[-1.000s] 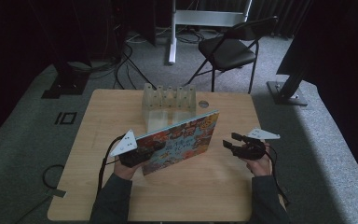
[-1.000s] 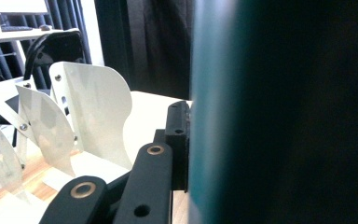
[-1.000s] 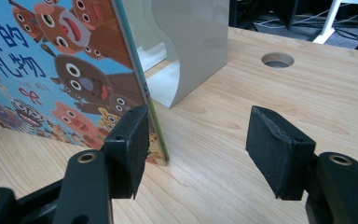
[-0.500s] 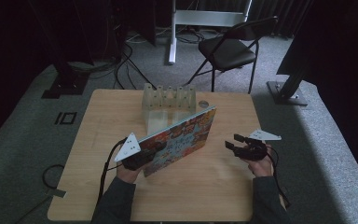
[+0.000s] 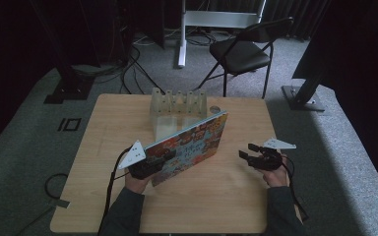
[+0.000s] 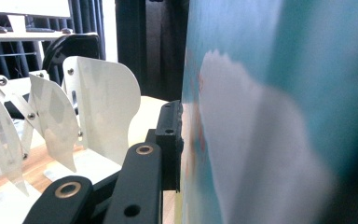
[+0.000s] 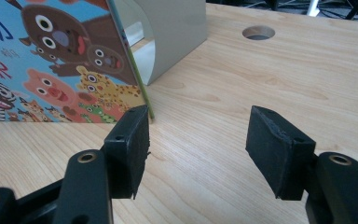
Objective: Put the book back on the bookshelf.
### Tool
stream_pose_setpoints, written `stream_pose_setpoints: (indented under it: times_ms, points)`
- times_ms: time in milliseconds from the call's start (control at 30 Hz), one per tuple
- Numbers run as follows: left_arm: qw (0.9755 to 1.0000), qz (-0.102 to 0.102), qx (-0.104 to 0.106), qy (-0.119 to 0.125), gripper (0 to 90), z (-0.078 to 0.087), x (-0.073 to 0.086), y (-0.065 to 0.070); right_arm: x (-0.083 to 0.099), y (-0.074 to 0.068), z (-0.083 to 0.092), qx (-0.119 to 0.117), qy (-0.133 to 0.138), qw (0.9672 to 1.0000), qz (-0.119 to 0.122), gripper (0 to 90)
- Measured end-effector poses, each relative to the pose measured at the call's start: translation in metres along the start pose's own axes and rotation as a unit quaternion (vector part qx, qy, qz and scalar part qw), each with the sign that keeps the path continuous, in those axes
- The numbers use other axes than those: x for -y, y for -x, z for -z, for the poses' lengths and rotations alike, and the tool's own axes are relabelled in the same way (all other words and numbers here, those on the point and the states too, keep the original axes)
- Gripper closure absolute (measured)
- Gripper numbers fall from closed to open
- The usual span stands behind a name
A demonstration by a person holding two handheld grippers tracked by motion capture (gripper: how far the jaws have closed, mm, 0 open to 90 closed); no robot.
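A picture book (image 5: 197, 140) with cartoon animals on its cover stands on its lower edge on the wooden table (image 5: 216, 196), tilted, its far end in front of a white slotted rack (image 5: 177, 103). My left gripper (image 5: 163, 158) holds the book's near end. In the left gripper view one black pad (image 6: 170, 135) lies against the book's cover (image 6: 270, 116); the other jaw is hidden behind it. Its jaws have just been opening slightly, with the book still between them. My right gripper (image 5: 245, 150) hovers open and empty right of the book (image 7: 60, 70), with bare table between its pads (image 7: 198, 140).
The rack (image 7: 172, 28) has several upright dividers (image 6: 102, 107). A round hole (image 7: 258, 32) is cut in the table behind it. Beyond the table stand a folding chair (image 5: 243, 49) and stand legs on the carpet, with cables on the floor.
The book's far top corner has edged up and toward the rack. Both hands have stayed almost where they were.
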State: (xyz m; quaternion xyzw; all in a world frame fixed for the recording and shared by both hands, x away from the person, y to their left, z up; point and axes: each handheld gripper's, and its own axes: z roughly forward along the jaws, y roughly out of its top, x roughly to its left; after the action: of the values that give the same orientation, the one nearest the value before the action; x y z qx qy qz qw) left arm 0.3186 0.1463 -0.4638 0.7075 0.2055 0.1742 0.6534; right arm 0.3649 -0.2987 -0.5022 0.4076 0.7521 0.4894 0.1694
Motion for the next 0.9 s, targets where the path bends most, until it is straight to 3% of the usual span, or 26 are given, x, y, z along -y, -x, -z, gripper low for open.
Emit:
stream_pose_setpoints:
  times_ms: [400, 900]
  points:
    - [0.9999, 0.012, 0.002, -0.001, 70.7, -0.001, 0.008, -0.003, 0.005, 0.003, -0.002, 0.004, -0.008, 0.9999, -0.004, 38.6]
    - [0.9996, 0.027, 0.004, -0.007, 71.3, -0.002, 0.021, -0.004, 0.016, 0.007, -0.006, 0.037, -0.037, 0.9986, 0.003, 38.4]
